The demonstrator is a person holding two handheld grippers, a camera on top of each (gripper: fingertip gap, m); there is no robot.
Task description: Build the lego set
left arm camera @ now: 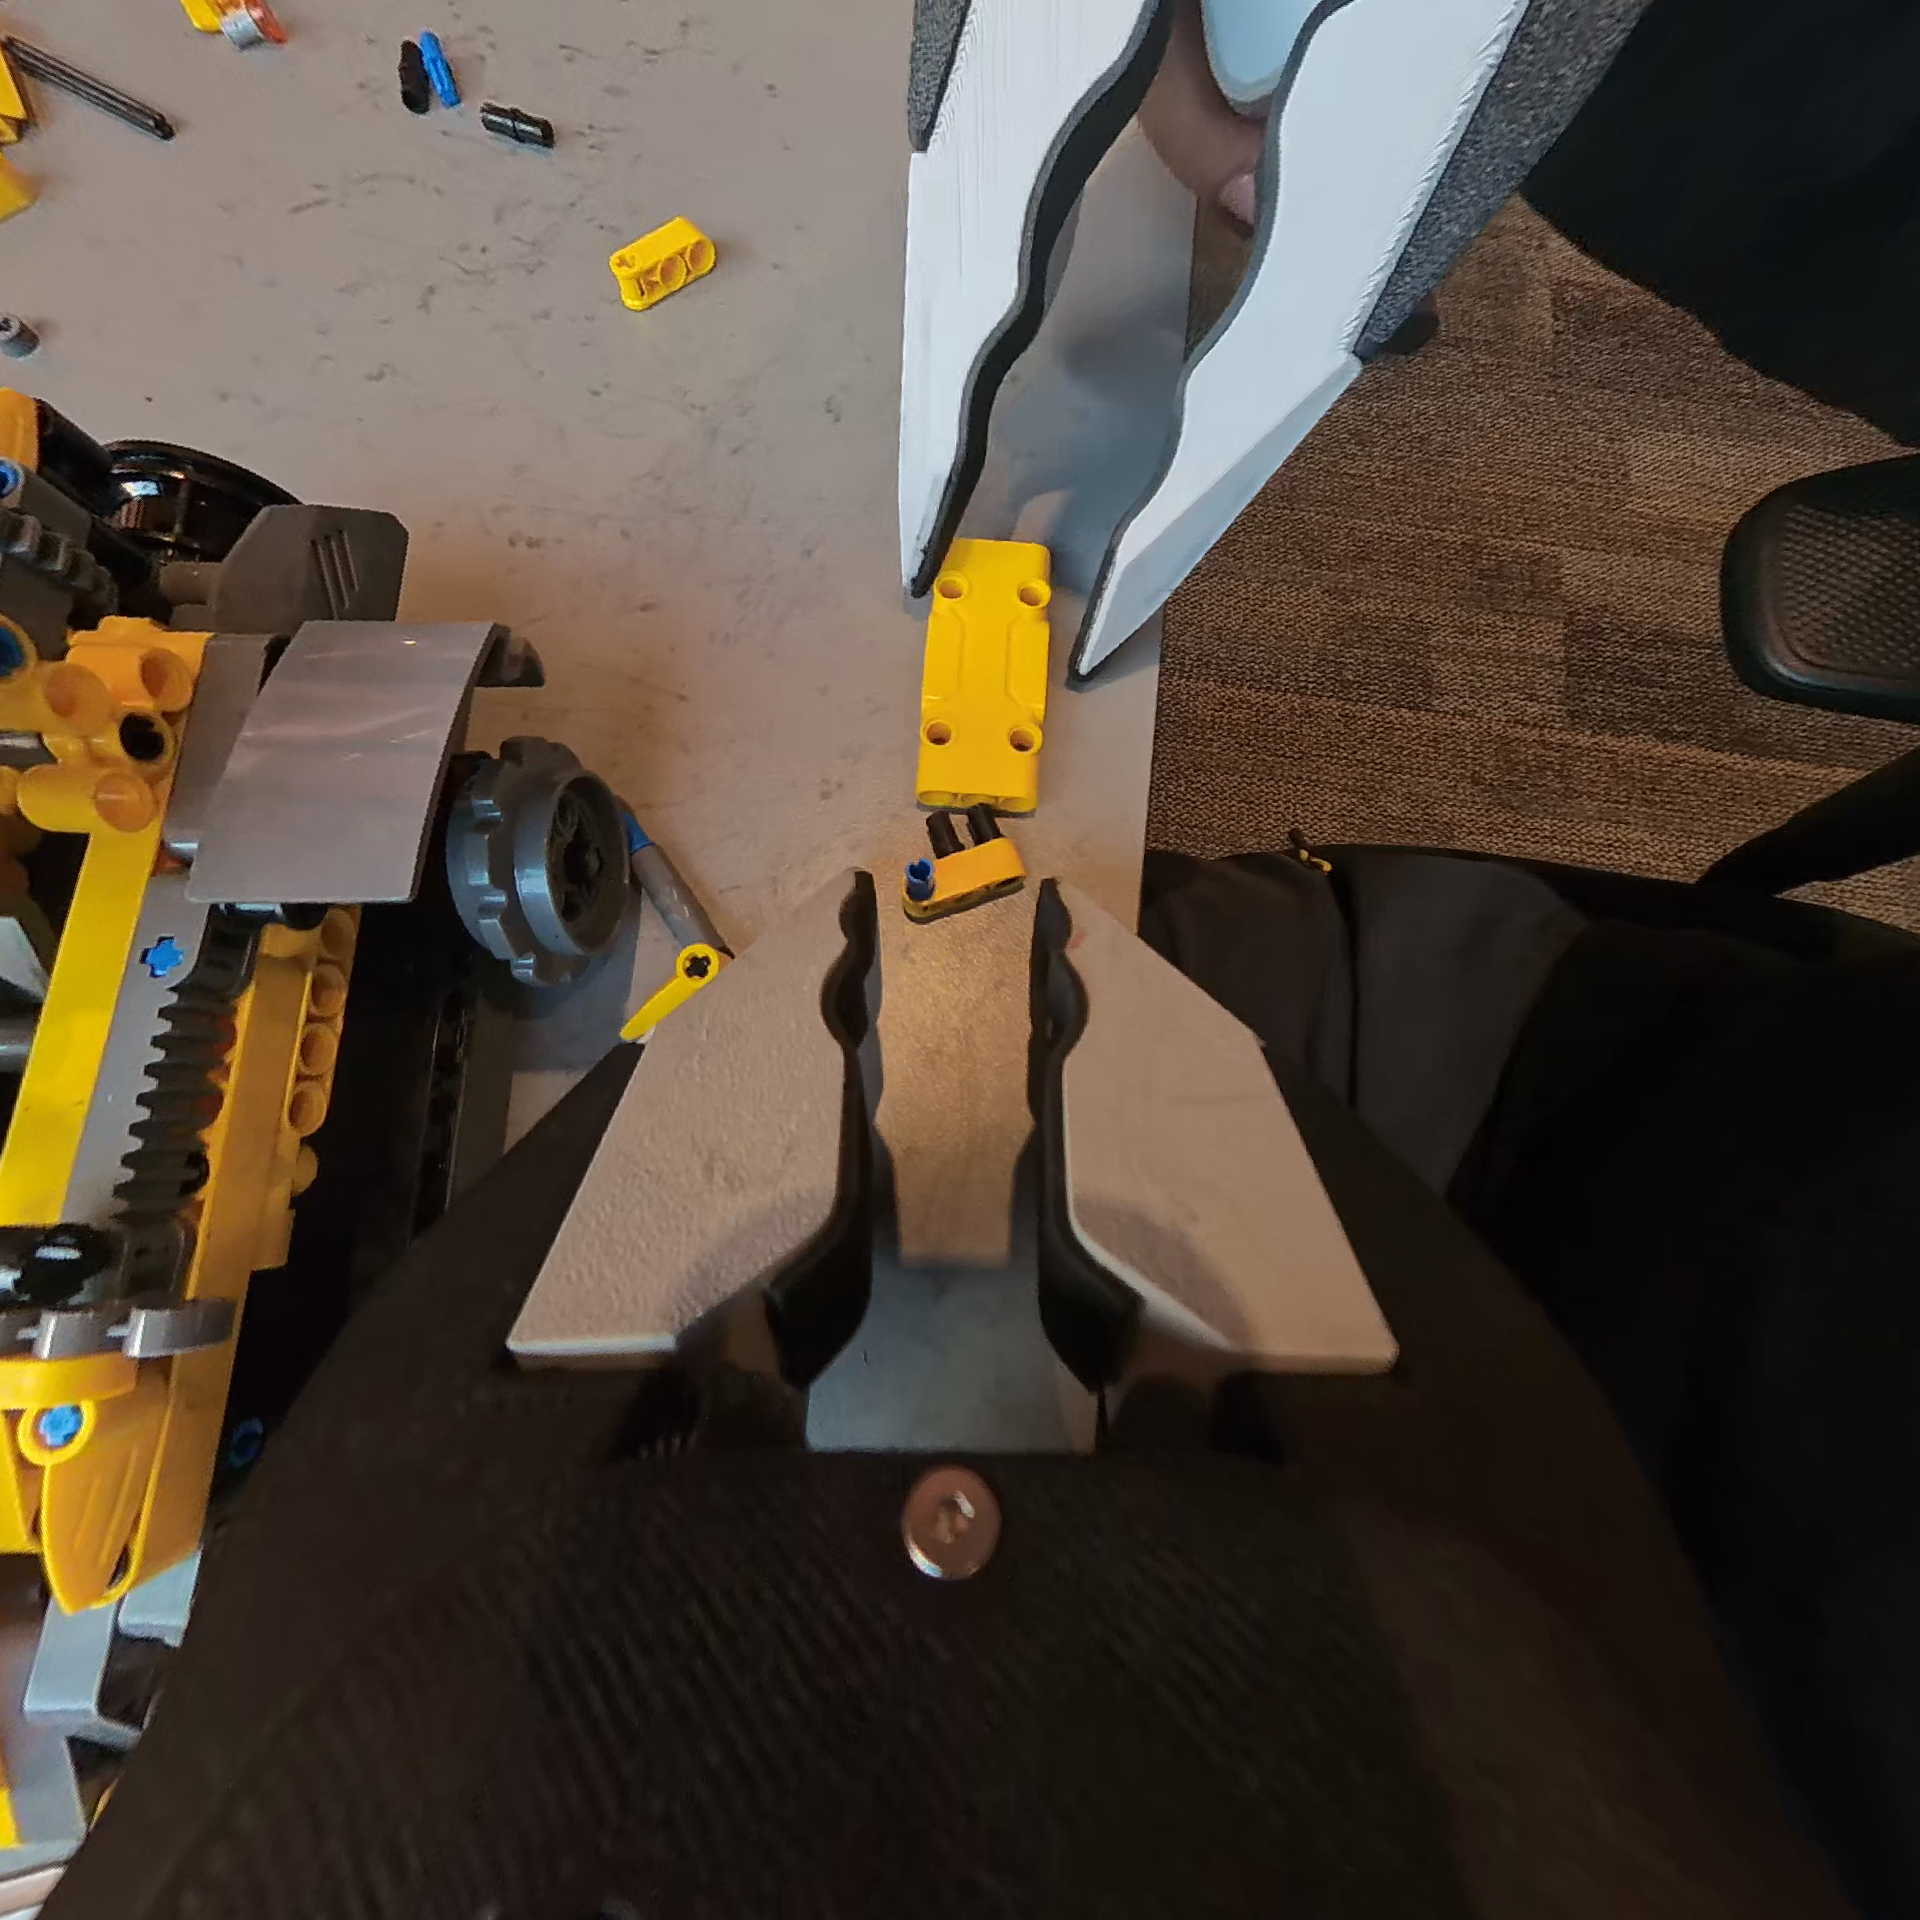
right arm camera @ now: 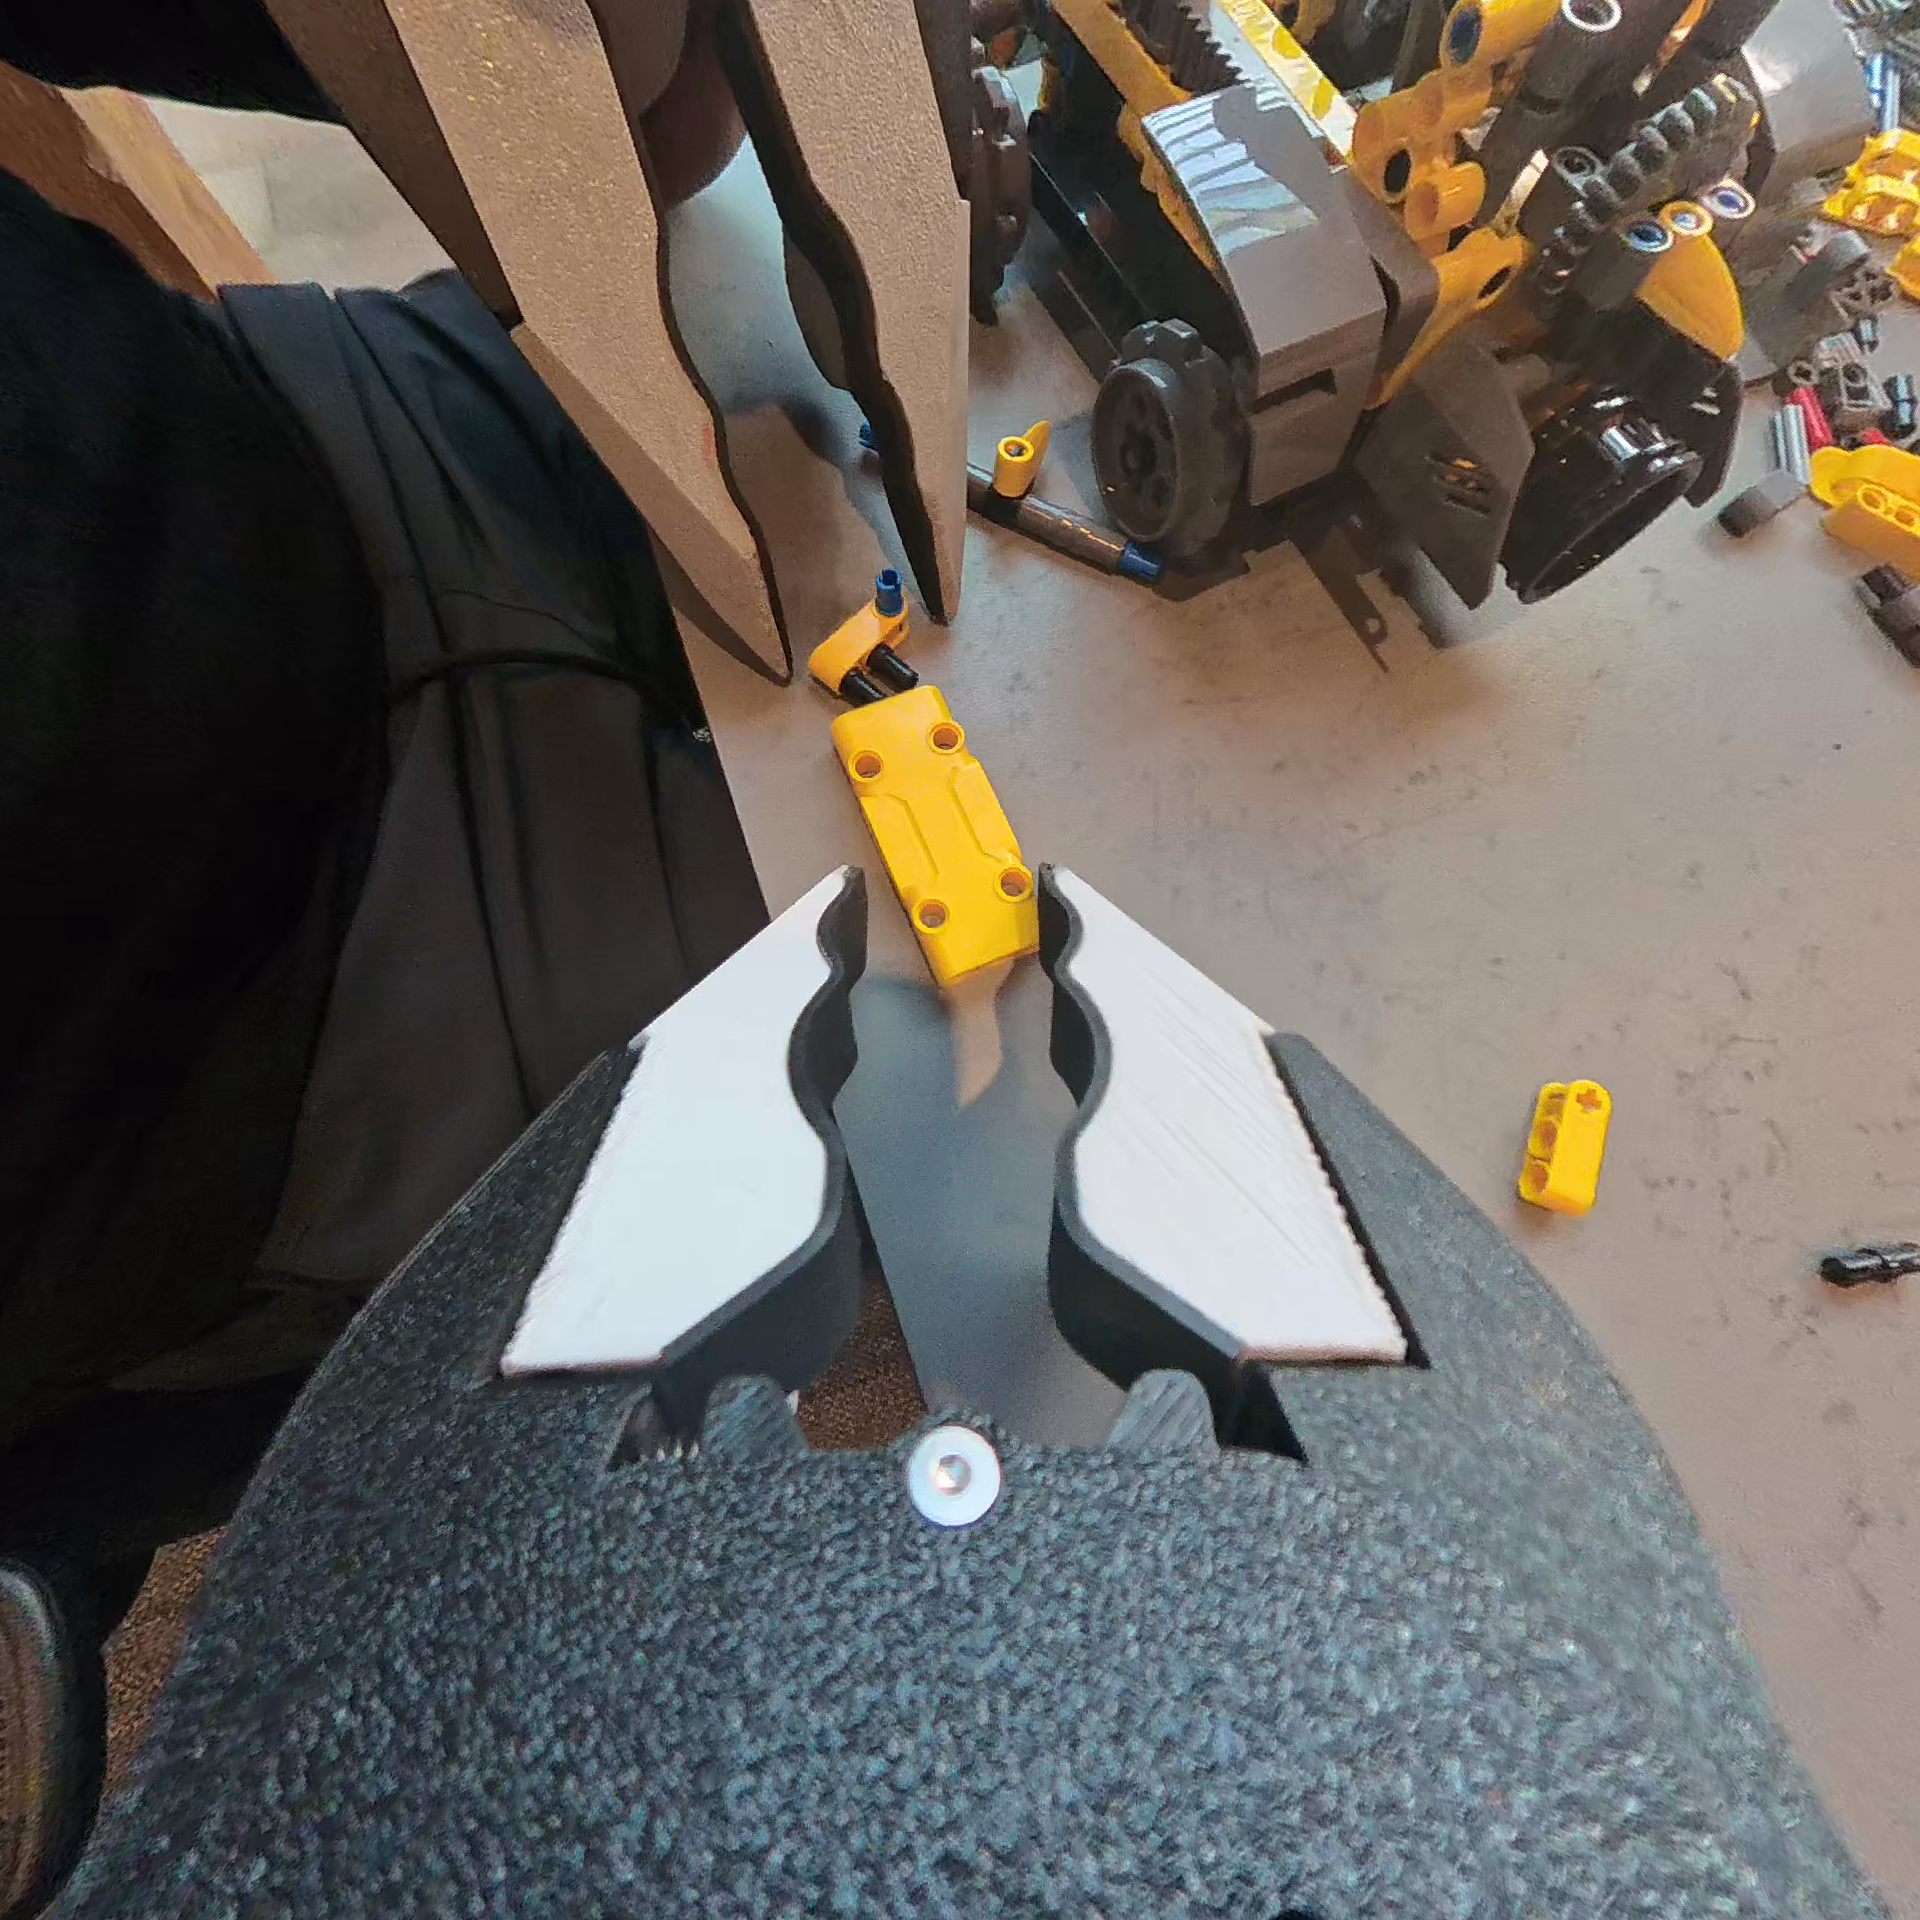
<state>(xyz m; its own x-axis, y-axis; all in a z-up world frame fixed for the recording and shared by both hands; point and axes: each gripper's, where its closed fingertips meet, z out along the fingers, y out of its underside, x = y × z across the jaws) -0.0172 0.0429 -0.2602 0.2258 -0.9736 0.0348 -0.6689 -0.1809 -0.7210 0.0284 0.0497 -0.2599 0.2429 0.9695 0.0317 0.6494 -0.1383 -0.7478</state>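
A flat yellow panel with four holes [left arm camera: 982, 675] [right arm camera: 935, 831] lies on the grey table near its edge. A small yellow connector [left arm camera: 961, 868] [right arm camera: 862, 644] with two black pins and a blue pin lies at the panel's end, its black pins touching that end. My left gripper [left arm camera: 953, 894], with grey fingers, is open, and the connector sits at its fingertips. It also shows in the right wrist view [right arm camera: 862, 642]. My right gripper [right arm camera: 948, 883], with white fingers, is open, and the panel's other end lies between its tips. It also shows in the left wrist view [left arm camera: 1003, 629].
A large yellow, grey and black vehicle model [left arm camera: 156, 935] [right arm camera: 1403, 260] stands beside the grippers, with a grey wheel [left arm camera: 540, 857]. A small yellow beam [left arm camera: 662, 263] [right arm camera: 1564, 1148] and a black pin [left arm camera: 516, 125] [right arm camera: 1868, 1264] lie loose. The table edge [left arm camera: 1148, 727] borders carpet and a chair. The gap from one gripper's tips to the other's is roughly 6 centimeters.
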